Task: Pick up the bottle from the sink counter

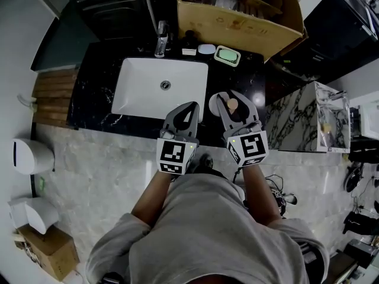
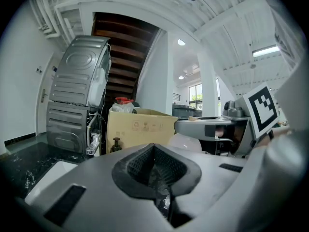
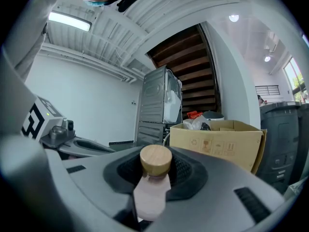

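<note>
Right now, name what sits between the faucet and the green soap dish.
In the head view: a dark pump bottle, a small white block and a pale oval dish.

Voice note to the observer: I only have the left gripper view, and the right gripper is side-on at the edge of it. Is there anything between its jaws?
Observer: Yes. The right gripper view shows the right gripper closed on the bottle, just below its wooden cap.
Operator: Where is that relative to the sink?
Observer: In the head view it is over the dark counter, just right of the white sink.
Operator: What else is on that side?
Observer: A pale green dish sits by the counter's back edge.
</note>
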`<act>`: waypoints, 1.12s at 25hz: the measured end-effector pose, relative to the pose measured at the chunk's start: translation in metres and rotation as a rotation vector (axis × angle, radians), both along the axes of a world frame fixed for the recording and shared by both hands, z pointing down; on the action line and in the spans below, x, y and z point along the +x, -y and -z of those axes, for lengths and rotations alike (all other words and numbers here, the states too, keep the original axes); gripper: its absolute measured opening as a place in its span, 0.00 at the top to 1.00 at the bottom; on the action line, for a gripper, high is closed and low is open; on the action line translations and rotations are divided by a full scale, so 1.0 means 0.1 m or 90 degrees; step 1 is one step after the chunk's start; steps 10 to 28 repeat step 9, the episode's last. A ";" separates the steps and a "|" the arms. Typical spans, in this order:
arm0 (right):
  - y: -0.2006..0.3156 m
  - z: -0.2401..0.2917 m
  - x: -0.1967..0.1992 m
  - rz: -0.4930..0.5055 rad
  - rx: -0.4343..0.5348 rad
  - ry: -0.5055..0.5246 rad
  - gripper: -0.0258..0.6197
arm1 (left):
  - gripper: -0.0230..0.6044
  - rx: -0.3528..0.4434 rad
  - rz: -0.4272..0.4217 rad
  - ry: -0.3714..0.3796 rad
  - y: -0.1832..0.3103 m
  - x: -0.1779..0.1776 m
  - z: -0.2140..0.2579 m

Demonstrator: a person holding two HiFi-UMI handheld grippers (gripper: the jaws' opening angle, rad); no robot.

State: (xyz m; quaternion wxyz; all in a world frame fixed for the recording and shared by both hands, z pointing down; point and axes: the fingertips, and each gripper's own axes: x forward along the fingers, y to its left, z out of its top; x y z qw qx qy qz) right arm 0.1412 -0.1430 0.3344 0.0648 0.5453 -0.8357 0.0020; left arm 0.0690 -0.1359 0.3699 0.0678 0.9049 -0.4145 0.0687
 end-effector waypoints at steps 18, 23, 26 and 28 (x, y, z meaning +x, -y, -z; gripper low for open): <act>-0.04 -0.08 0.06 -0.003 -0.013 0.000 0.78 | 0.94 -0.011 -0.002 0.002 -0.04 0.05 -0.05; -0.04 -0.08 0.06 -0.003 -0.013 0.000 0.78 | 0.94 -0.011 -0.002 0.002 -0.04 0.05 -0.05; -0.04 -0.08 0.06 -0.003 -0.013 0.000 0.78 | 0.94 -0.011 -0.002 0.002 -0.04 0.05 -0.05; -0.04 -0.08 0.06 -0.003 -0.013 0.000 0.78 | 0.94 -0.011 -0.002 0.002 -0.04 0.05 -0.05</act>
